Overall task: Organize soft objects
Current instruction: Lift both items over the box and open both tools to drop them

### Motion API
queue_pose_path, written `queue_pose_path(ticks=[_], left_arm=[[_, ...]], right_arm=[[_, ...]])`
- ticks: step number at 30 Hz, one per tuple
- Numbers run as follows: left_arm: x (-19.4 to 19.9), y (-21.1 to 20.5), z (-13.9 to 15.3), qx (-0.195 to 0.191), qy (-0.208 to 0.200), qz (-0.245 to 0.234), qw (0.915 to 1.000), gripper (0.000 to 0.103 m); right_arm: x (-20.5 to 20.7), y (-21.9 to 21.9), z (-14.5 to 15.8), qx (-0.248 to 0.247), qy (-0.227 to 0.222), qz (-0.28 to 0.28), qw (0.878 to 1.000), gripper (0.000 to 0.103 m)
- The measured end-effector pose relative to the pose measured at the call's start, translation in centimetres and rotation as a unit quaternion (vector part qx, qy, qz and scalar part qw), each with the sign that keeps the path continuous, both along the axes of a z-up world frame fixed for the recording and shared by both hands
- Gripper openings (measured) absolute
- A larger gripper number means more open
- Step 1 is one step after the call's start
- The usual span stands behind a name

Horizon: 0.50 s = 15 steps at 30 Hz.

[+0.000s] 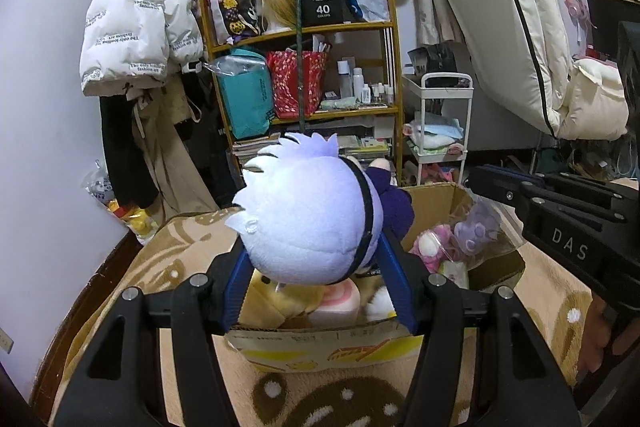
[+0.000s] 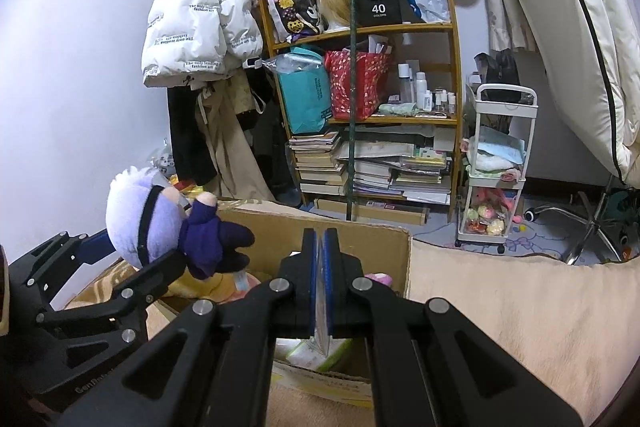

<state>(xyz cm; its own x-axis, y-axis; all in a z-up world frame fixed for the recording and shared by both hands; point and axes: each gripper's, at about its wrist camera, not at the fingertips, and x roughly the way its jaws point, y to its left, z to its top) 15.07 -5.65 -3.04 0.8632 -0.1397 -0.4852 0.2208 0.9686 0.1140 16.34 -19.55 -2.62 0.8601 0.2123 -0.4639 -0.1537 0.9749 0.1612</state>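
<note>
Right now I have the left gripper [image 1: 316, 267] clamped on the head of the plush doll [image 1: 308, 219], its blue pads pressing either side of the pale lilac head, and the doll hangs just above the near end of the cardboard box [image 1: 320, 339]. Inside the box I can see a yellow plush [image 1: 280, 301] at the near end, directly under the doll, and a pink plush [image 1: 430, 247] and a bagged purple plush [image 1: 478, 227] at the far right corner. My right gripper [image 2: 319, 287] is clenched shut over the box's near right side; something thin and clear may be pinched between its pads, but I cannot tell what.

To do this step well, I judge I should lower the doll until its body rests on the yellow plush before letting go, so it settles rather than rolling over the box's rim. I'd keep the head centred between the box's walls, free the pads fully, then draw back clear of the spiky hair.
</note>
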Motion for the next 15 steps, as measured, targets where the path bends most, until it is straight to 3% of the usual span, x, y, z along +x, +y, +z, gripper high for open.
queue_pose_path(ticks=[7,9,15], left_arm=[[0.0,-0.2,-0.2,0.006,0.006,-0.004,1.0000,0.060],[-0.1,-0.3,-0.2,0.010,0.003,-0.003,0.9999,0.066],[0.0,-0.2,-0.5,0.017,0.011,0.002,0.9998,0.069]], right_arm=[[0.1,0.0,-0.5,0.002,0.009,0.002,1.000,0.005],[0.2,-0.1,-0.8,0.005,0.015,0.002,1.000,0.005],[0.5,-0.3,-1.5,0.022,0.036,0.007,0.999,0.006]])
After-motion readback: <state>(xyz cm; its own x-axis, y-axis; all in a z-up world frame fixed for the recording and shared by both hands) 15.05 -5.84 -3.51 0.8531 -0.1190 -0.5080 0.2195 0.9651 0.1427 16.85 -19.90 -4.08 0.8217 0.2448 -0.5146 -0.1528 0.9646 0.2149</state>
